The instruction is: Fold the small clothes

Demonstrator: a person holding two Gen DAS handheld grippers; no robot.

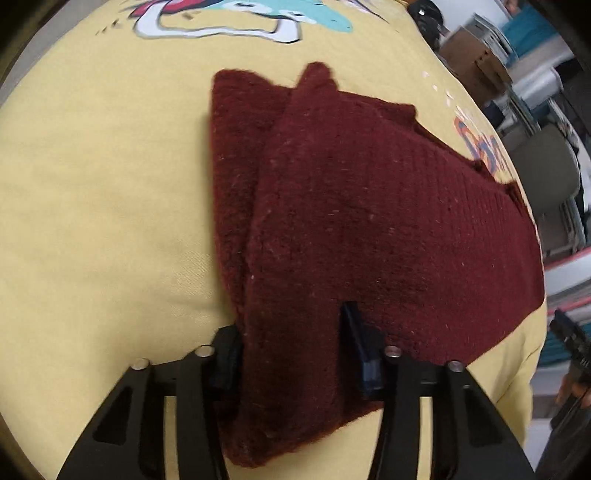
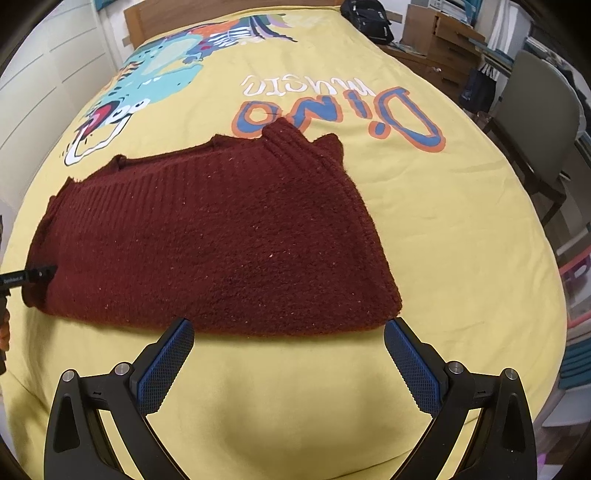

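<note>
My left fingers (image 1: 295, 354) are pinched on a fold of the maroon knit sweater (image 1: 369, 221): cloth fills the gap between both pads and bunches up at the near edge. My right fingers (image 2: 288, 354) are spread wide with nothing between them, blue pads (image 2: 166, 365) bare, tips just short of the sweater's (image 2: 207, 240) near hem, not touching it.

Sweater lies flat and already folded on the bed, directly ahead of both pairs of fingers. From the right fingers its long axis runs across, left to right; the narrower ribbed end rises away from me toward the far right, the wider end sits to the left. From the left fingers it stretches away and to the right, with a second layer peeking out along its left edge.

My left tool's tip (image 2: 33, 277) shows at the sweater's left end in the right view.

Under it: yellow bedspread (image 2: 443, 258) with a cartoon dinosaur (image 2: 155, 74) and "Dino music" lettering (image 2: 332, 110) beyond the sweater. Wooden headboard (image 2: 140, 18) at the far end. Grey-green chair (image 2: 543, 122) to the right of the bed, black bag (image 2: 369, 18) and cardboard boxes (image 2: 439, 33) beyond.
</note>
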